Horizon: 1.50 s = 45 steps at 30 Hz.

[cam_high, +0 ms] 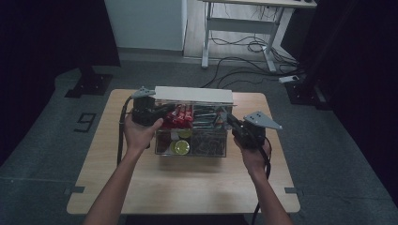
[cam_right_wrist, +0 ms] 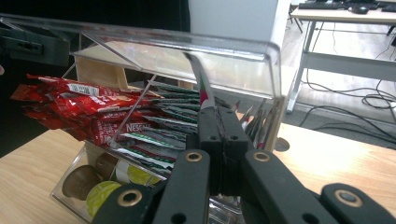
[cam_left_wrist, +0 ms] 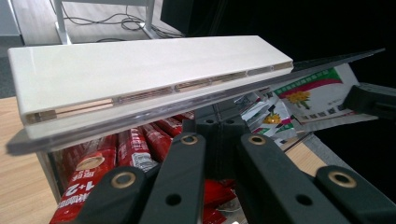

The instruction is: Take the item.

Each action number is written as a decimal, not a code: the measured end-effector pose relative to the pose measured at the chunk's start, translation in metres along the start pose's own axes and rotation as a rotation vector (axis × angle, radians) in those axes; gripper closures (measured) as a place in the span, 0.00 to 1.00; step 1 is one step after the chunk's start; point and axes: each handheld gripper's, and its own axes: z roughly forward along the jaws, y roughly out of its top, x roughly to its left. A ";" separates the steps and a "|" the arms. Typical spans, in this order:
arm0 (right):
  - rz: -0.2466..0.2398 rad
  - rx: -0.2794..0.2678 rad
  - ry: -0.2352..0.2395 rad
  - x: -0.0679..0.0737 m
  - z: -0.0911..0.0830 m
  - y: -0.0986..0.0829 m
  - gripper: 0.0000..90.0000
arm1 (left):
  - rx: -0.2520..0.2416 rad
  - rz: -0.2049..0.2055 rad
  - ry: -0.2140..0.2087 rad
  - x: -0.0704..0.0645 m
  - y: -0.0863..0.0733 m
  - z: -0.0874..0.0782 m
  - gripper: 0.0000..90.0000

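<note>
High view shows the wooden counter point(cam_high: 187, 187) carrying a clear acrylic organizer box point(cam_high: 192, 129) with its white-edged lid point(cam_high: 193, 95) raised at the far side, and a hand-held gripper at each end of it. The left hand-held gripper point(cam_high: 162, 112) sits at the box's left end, just ahead of the person's left hand point(cam_high: 138, 131); in the left gripper view its jaws are pressed together, tips low over the red coffee sachets point(cam_left_wrist: 93, 163), with the lid point(cam_left_wrist: 149, 79) slanting directly above and beyond them. I cannot tell whether anything is caught between those tips. The right hand-held gripper point(cam_high: 233, 123) is at the box's right end; in the right gripper view its jaws are closed, pinching a slim green-and-white sachet point(cam_right_wrist: 204, 91) that rises straight up from the tips toward the clear lid edge point(cam_right_wrist: 187, 44). To the left of those jaws lie the red sachets point(cam_right_wrist: 79, 107) and a fan of green sachets point(cam_right_wrist: 163, 116); below and left are the round coffee pods point(cam_right_wrist: 100, 191). The step in hand looks like drawing one sachet out of its compartment. To do it well, the right hand-held gripper should keep a firm pinch, lift along the sachet's own length so it clears the neighbours, and tilt toward the person before rising, since the lid edge hangs close above. The left one would best steady the box.
</note>
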 end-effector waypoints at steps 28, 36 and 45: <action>0.046 -0.067 -0.020 -0.023 -0.041 -0.017 0.99 | 0.001 -0.009 -0.002 0.001 -0.002 0.003 1.00; 0.055 -0.069 -0.030 -0.030 -0.048 -0.022 0.99 | 0.004 -0.007 -0.001 0.000 -0.002 0.002 1.00; 0.068 -0.065 -0.043 -0.037 -0.051 -0.029 0.99 | 0.004 -0.007 0.001 0.000 -0.003 0.002 1.00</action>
